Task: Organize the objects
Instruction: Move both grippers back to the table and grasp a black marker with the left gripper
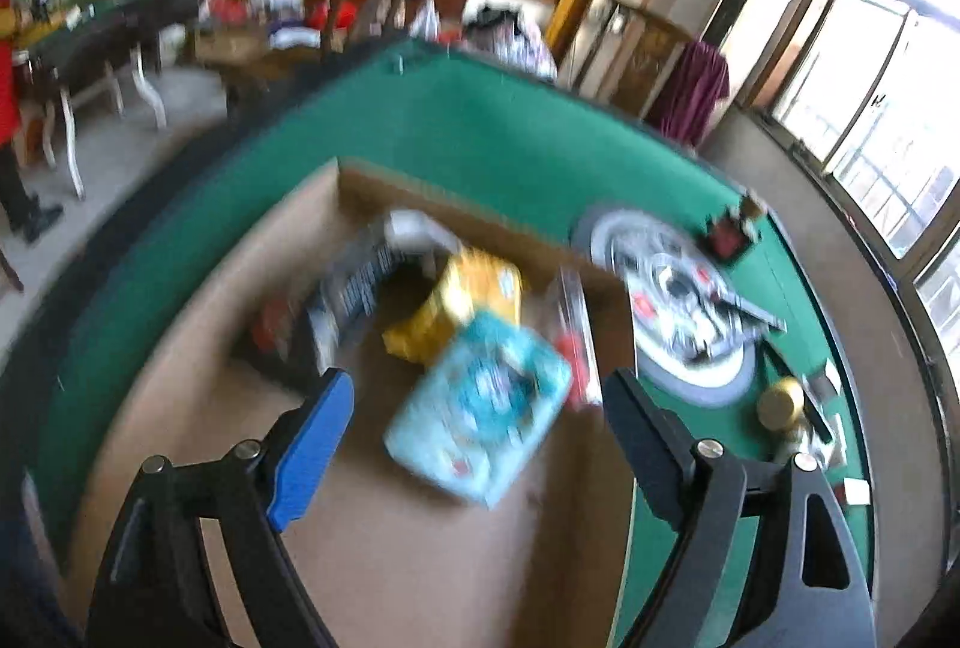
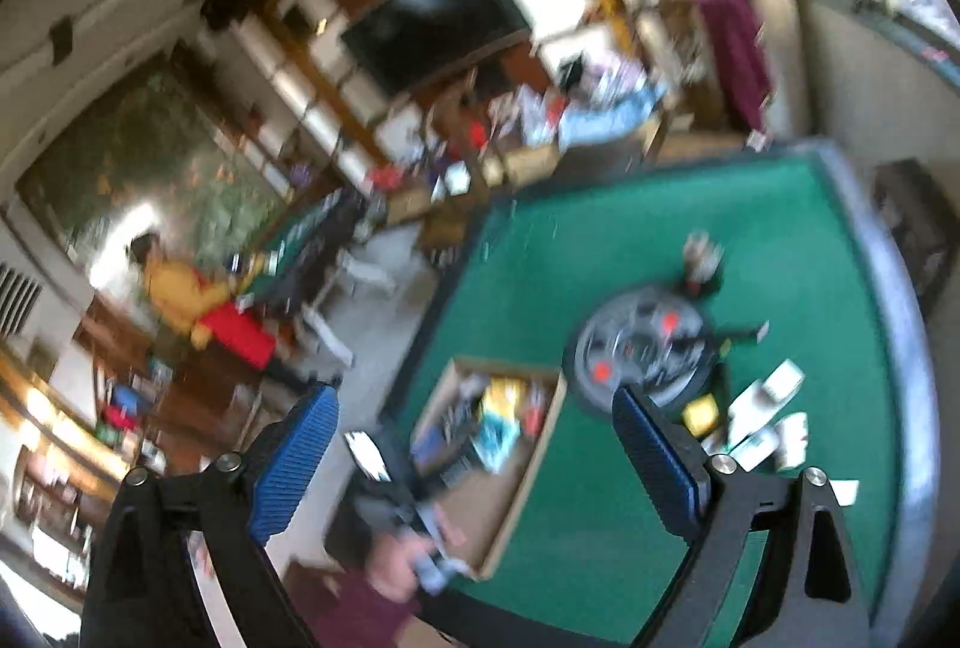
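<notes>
My left gripper stands open over an open cardboard box on the green table. Below the gap between its fingers a light blue packet lies tilted in the box, with no pad on it. Behind it are a yellow packet, a grey and black packet and a red item at the box's right wall. My right gripper is open, empty and high above the table. From there the box shows with the blue packet inside and a hand at its near end.
A round grey tray of small parts sits right of the box, with a yellow-lidded jar and a small red and black object nearby. White boxes lie at the table's right. A person in yellow stands at another table.
</notes>
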A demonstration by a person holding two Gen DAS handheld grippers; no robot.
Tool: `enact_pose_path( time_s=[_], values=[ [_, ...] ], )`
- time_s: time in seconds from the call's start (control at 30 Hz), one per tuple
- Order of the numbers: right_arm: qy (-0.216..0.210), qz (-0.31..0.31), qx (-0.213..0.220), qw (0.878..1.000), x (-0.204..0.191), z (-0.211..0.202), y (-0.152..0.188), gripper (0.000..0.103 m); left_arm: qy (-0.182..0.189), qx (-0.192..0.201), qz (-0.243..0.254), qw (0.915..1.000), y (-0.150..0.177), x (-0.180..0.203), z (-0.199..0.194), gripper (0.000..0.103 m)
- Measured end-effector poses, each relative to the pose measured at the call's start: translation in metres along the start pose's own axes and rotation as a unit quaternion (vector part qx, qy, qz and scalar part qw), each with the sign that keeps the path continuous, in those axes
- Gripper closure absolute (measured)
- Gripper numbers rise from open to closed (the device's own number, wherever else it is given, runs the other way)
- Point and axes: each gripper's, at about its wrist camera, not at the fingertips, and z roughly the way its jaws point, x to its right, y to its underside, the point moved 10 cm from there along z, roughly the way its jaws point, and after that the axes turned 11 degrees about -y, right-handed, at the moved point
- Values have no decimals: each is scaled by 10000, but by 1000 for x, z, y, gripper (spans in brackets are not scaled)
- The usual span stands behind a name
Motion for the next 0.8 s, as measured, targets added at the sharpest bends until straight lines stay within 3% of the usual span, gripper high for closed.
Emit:
enact_pose_path(
  time_s=[0.13,0.17,0.27,0.33,0.43,0.53,0.63,0.8],
  values=[
    [945,-135,979,9906,-26,-74,-62,0,185,-325,139,9992,32,11,2,18],
    [1315,-172,1206,9838,-31,-92,-75,0,434,-486,76,9978,41,16,1,18],
    [2499,-508,1422,9564,-38,-124,-95,0,856,-769,-168,9932,57,20,-1,18],
    [2904,-557,1384,9452,-35,-132,-95,0,1144,-764,-247,9902,58,21,-5,18],
    [2806,-268,1228,9516,-18,-131,-59,0,1751,-870,-598,9789,55,15,-10,18],
    [2574,245,946,9614,14,-118,7,0,2159,-1046,-683,9684,52,7,-16,18],
    [2371,709,693,9664,47,-103,55,0,2278,-894,-667,9673,46,0,-31,17],
    [1629,973,806,9785,82,-70,63,0,2650,-795,-593,9591,55,6,-69,14]
  ],
)
